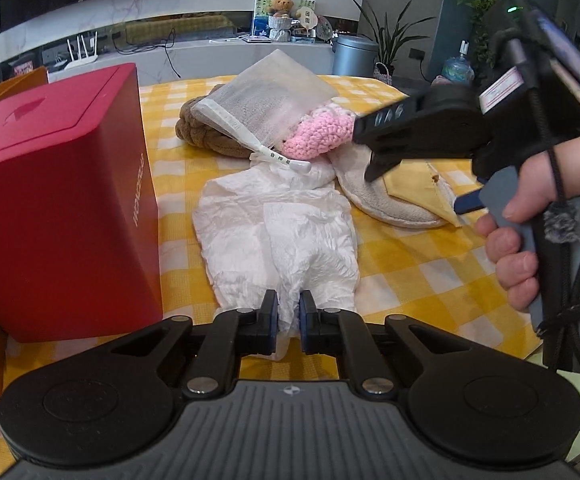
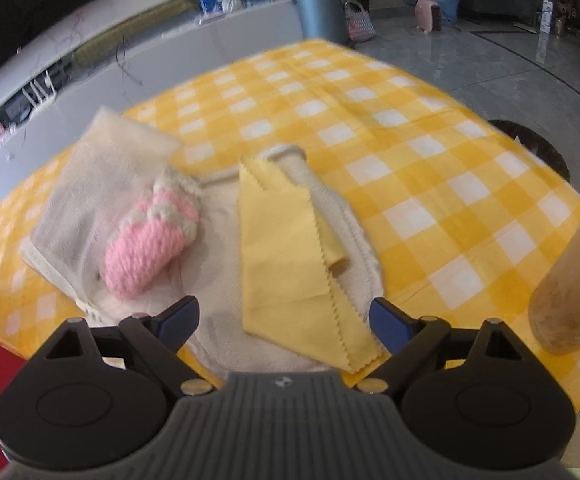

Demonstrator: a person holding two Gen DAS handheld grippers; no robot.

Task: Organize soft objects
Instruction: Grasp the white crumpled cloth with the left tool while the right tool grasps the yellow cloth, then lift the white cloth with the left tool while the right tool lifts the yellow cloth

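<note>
Left gripper [image 1: 288, 308] is pinching the near edge of the crumpled white tissue [image 1: 277, 232]; right gripper [image 2: 283, 318] is hanging wide apart above the yellow cloth [image 2: 290, 256].

Tissue is lying on the yellow checked desk [image 1: 430, 264] just beside the red box [image 1: 57, 200]. Beyond it, a white mesh bag [image 1: 265, 100] is leaning over a brown knit piece [image 1: 201, 132], touching a pink crocheted item [image 1: 318, 134]. Yellow cloth is resting on a cream towel [image 2: 225, 320].
</note>
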